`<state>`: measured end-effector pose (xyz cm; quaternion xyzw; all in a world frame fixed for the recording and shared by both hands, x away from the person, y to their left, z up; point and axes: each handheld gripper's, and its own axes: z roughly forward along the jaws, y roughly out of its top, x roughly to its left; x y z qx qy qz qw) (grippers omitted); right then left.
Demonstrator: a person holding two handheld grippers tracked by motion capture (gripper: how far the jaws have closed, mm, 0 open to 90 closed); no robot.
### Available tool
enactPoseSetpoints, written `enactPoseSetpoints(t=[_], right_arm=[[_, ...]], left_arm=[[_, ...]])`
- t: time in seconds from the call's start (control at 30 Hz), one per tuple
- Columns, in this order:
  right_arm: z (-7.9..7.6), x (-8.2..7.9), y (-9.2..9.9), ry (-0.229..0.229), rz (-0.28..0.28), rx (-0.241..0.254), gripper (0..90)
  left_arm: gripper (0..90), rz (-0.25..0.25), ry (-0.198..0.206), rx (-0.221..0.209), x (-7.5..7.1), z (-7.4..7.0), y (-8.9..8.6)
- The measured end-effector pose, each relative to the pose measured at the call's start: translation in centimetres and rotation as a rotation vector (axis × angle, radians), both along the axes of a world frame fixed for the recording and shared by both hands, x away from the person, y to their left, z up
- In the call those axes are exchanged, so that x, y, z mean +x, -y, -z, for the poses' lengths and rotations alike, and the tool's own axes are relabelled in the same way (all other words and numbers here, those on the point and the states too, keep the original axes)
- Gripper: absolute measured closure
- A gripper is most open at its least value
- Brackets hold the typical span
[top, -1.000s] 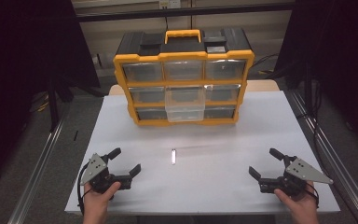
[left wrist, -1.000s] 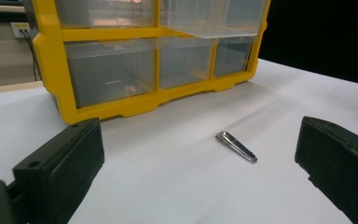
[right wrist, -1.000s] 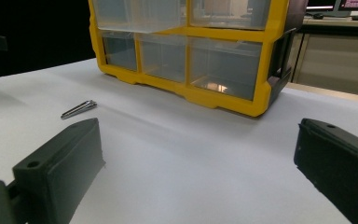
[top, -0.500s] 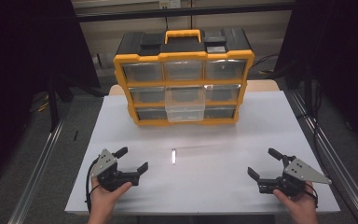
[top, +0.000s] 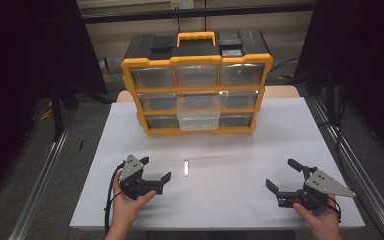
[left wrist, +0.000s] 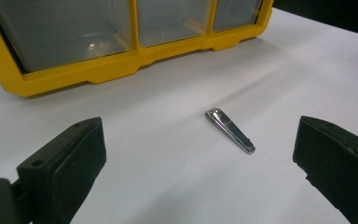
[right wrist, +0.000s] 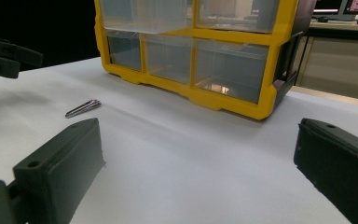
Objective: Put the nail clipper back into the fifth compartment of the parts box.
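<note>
Yellow drawer organizer (top: pixel 197 82) at the table's (top: pixel 280 150) far edge, middle drawer (top: pixel 198 111) pulled out. Small metal nail clipper (top: pixel 186 167) mid-table. Left gripper (top: pixel 155 172) and right gripper (top: pixel 282 174) near the front corners, jaws apart.

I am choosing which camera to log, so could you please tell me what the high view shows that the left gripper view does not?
The high view alone takes in the whole yellow-and-black drawer organiser with its handle and one clear middle drawer pulled out, both hands, and the right gripper, open. The left gripper view alone shows the small silver metal nail clipper close enough to identify, lying flat between its own open jaws. Both show the white table, the organiser's bottom row, the clipper and the open left gripper.
</note>
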<state>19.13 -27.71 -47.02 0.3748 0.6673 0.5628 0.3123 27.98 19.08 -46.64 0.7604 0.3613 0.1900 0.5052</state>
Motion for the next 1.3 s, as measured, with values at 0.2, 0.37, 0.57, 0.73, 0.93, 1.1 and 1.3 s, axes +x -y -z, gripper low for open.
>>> enactPoseSetpoints(t=[0.2,0.37,0.57,0.73,0.93,1.1,1.3], right_arm=[[0.0,0.0,-0.1,0.003,0.001,0.001,0.8],[0.0,-0.1,0.0,-0.003,0.003,0.003,0.9],[-0.1,0.0,0.0,-0.001,0.006,0.007,0.8],[0.0,0.0,0.0,-0.005,0.007,0.011,0.6],[0.0,0.0,0.1,-0.002,0.005,0.017,0.6],[0.0,0.1,0.1,-0.001,0.004,0.015,0.5],[0.0,0.0,0.0,-0.006,-0.001,0.014,0.5]], left_arm=[[2.6,0.008,-0.01,0.001,0.3,-0.3,1.1],[3.4,0.004,-0.025,-0.015,0.8,-0.5,1.7],[3.5,-0.003,-0.045,-0.006,1.3,-0.5,2.5],[4.4,0.001,-0.062,-0.016,1.9,-0.6,3.1],[5.2,-0.007,-0.079,-0.03,2.5,-0.8,4.2],[8.1,-0.006,-0.109,-0.014,3.1,-0.7,5.0],[14.1,-0.009,-0.131,0.006,3.5,-0.7,5.7]])
